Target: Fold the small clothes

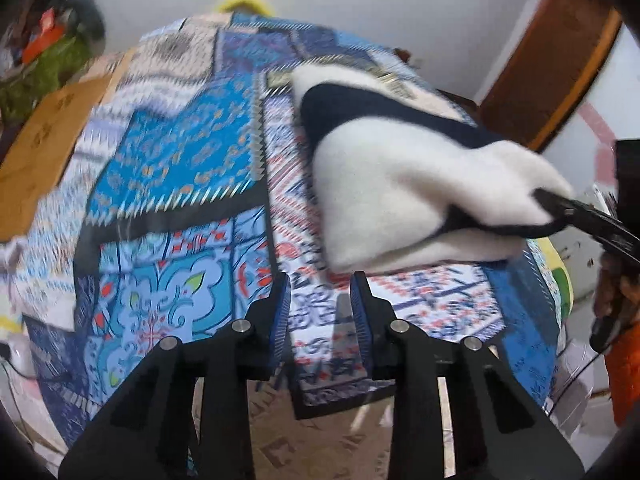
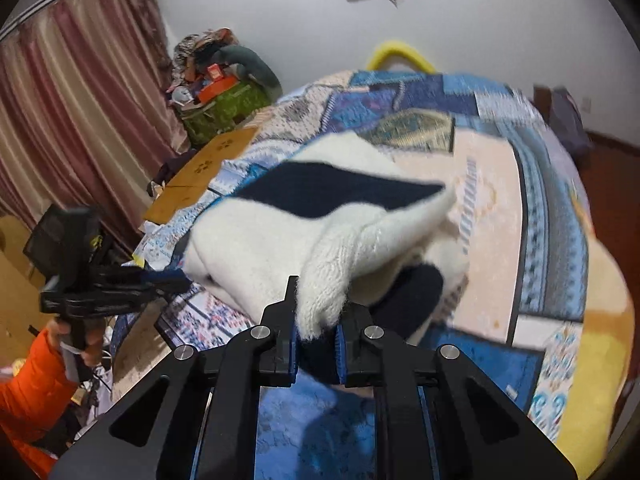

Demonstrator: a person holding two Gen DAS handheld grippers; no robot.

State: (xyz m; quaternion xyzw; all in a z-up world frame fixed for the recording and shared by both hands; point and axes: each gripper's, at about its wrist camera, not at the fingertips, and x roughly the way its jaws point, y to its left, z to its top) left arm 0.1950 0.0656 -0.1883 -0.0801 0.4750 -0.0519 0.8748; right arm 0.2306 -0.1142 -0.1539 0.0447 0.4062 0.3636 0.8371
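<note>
Bare patterned bedspread (image 1: 172, 168) left of white sweater (image 1: 400, 184), seemingly unobstructed.

White-and-navy fuzzy garment (image 2: 280, 232) on blue patchwork-patterned bedspread (image 1: 180, 168)

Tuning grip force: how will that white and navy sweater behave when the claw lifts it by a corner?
The white and navy sweater looks floppy: it drapes from the right claw, so it will likely sag. Its fuzzy knit probably grips the pads rather than slipping. Thick folds suggest some bulk, so it may drag on the patterned bedspread.
</note>
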